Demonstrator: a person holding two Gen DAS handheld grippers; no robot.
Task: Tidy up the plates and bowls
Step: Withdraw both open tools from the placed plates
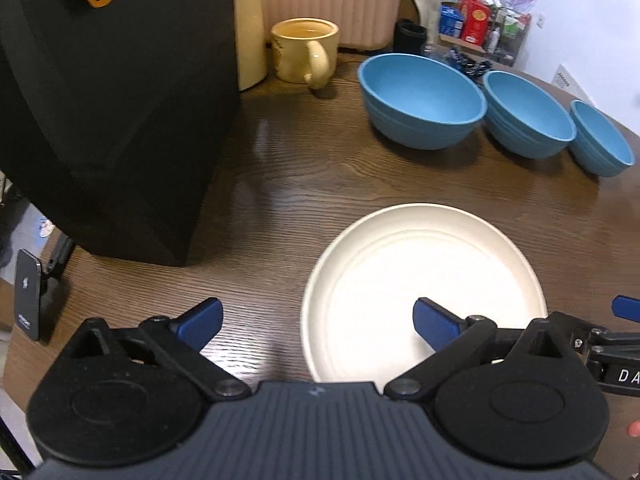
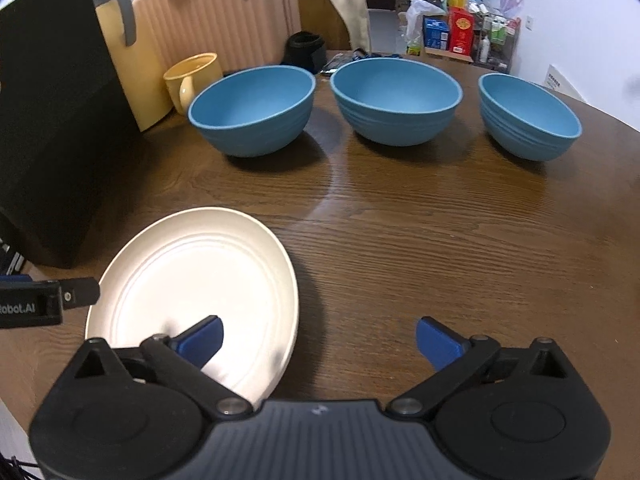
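Note:
A cream plate (image 1: pixel 424 276) lies on the brown wooden table (image 1: pixel 288 184); it also shows in the right wrist view (image 2: pixel 200 280). Three blue bowls stand upright in a row behind it: left bowl (image 2: pixel 252 112), middle bowl (image 2: pixel 396 100), right bowl (image 2: pixel 528 116). They also show in the left wrist view: left bowl (image 1: pixel 420 100), middle bowl (image 1: pixel 528 112), right bowl (image 1: pixel 604 140). My left gripper (image 1: pixel 318 320) is open and empty, its right finger over the plate's near left part. My right gripper (image 2: pixel 320 340) is open and empty, its left finger over the plate's near right edge.
A large black box (image 1: pixel 112 112) stands at the table's left. A cream mug (image 1: pixel 304 52), a yellow jug (image 2: pixel 124 60) and a pink ribbed suitcase (image 2: pixel 224 16) are behind. A black phone (image 1: pixel 28 296) sits at the left table edge. Cluttered shelves (image 2: pixel 460 36) stand far back.

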